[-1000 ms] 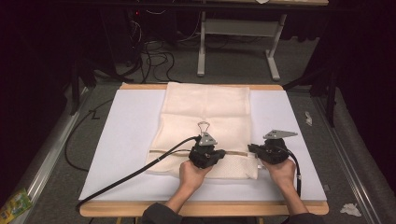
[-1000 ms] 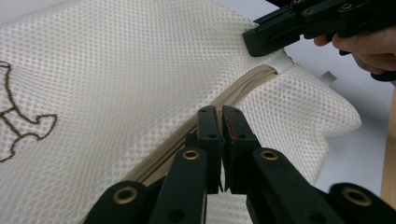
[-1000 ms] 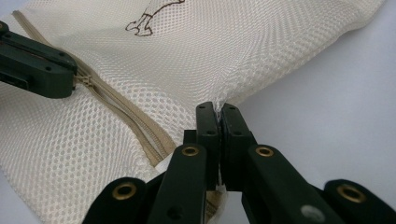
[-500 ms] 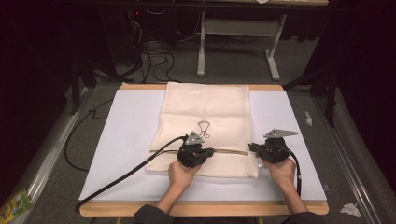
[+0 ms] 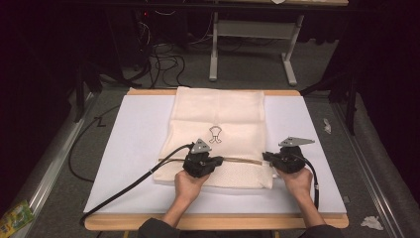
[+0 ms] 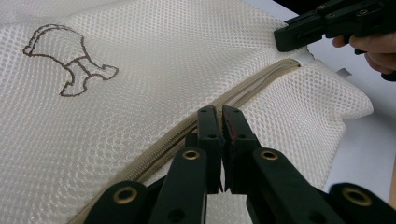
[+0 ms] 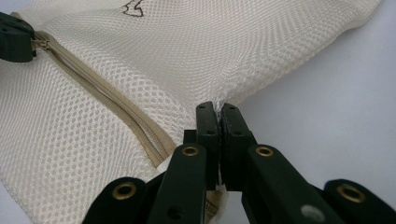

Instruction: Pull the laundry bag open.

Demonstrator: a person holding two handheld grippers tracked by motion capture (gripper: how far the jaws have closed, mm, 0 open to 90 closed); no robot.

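room: white table [image 5: 133, 148] bare both sides — obstacle: mesh bag [image 5: 218, 114] mid-table

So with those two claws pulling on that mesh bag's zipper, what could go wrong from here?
The right claw pinches just a thin fold at the mesh bag's edge; that fabric might slip out, or the fine mesh could snag or tear. The left claw is shut at the zipper, apparently on its small pull; it may lose that grip. If either slips, the bag could slide across the white sheet.
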